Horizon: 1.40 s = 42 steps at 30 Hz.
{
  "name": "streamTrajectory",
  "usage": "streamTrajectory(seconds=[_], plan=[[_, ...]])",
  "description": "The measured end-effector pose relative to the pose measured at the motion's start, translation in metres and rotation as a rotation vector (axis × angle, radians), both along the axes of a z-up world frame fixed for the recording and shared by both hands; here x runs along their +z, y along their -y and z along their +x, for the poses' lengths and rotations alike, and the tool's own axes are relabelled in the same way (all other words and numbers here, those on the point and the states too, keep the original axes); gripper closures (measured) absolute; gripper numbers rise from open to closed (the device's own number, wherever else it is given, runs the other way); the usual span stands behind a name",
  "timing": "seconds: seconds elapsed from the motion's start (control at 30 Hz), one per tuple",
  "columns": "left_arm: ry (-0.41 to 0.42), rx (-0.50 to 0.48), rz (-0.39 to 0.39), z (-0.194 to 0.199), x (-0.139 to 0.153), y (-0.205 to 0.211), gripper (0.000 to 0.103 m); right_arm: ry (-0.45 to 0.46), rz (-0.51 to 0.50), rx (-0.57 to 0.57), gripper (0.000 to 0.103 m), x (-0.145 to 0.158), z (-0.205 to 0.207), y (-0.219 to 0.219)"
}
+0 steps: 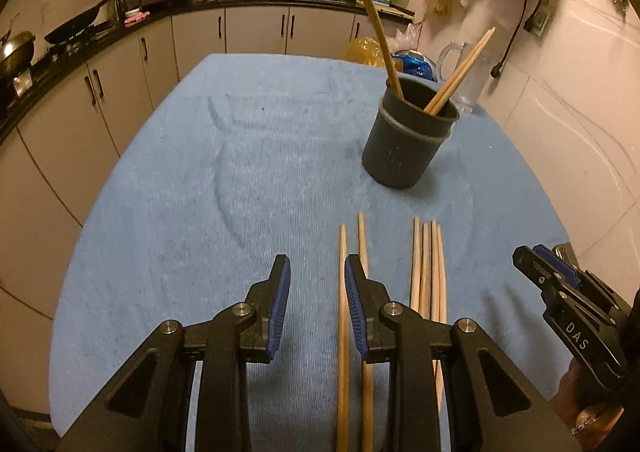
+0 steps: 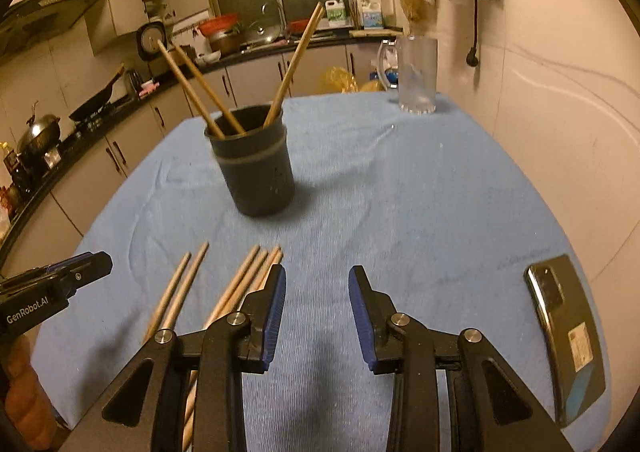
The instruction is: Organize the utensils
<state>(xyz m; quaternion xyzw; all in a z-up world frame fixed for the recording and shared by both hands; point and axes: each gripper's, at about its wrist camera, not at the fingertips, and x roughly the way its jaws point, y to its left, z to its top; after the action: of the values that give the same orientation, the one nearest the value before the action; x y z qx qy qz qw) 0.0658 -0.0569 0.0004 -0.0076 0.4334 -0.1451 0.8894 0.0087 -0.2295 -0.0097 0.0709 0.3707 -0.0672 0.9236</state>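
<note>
A dark grey utensil cup (image 1: 406, 139) (image 2: 256, 167) stands on the blue cloth and holds several wooden chopsticks (image 1: 376, 31) (image 2: 192, 87). Several loose chopsticks (image 1: 428, 272) (image 2: 236, 288) lie flat on the cloth in front of it; two of them (image 1: 343, 292) (image 2: 180, 292) lie apart to the left. My left gripper (image 1: 318, 272) is open and empty, low over the cloth, one chopstick between its fingers. My right gripper (image 2: 317, 280) is open and empty, just right of the loose chopsticks; it also shows at the right edge of the left wrist view (image 1: 548, 264).
A phone (image 2: 568, 336) lies at the cloth's right edge. A clear glass mug (image 2: 416, 75) (image 1: 464, 71) stands at the far right corner by the wall. Kitchen counters with pans run along the left and back. The table (image 1: 200, 171) is covered in blue cloth.
</note>
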Motion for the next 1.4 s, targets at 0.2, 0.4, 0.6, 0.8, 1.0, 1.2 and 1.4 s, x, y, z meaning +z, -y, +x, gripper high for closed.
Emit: streamTrajectory(seconds=[0.2,0.4,0.6,0.8,1.0,1.2,1.4], plan=[[-0.027,-0.016,0.001,-0.003,-0.009,0.005,0.075,-0.014,-0.009,0.013,0.068,-0.002,-0.001,-0.006],[-0.049,-0.026,0.008,-0.001,-0.016,0.008,0.074,-0.023,-0.003,0.012,0.068,-0.003,0.001,-0.007],[-0.102,-0.042,0.008,0.003,-0.027,0.01,0.069,-0.046,0.054,0.017,0.068,-0.006,0.006,-0.001],[-0.19,-0.059,-0.026,0.012,-0.041,0.007,0.069,-0.079,0.155,0.008,0.068,-0.014,0.008,0.01],[-0.2,-0.099,0.01,0.014,-0.046,0.024,0.076,-0.089,0.197,0.018,0.068,-0.016,0.01,0.012],[-0.199,-0.096,0.03,0.022,-0.052,0.029,0.082,-0.129,0.258,0.028,0.068,-0.023,0.014,0.016],[-0.18,-0.098,0.068,0.03,-0.052,0.036,0.085,-0.166,0.292,0.047,0.068,-0.027,0.023,0.011]])
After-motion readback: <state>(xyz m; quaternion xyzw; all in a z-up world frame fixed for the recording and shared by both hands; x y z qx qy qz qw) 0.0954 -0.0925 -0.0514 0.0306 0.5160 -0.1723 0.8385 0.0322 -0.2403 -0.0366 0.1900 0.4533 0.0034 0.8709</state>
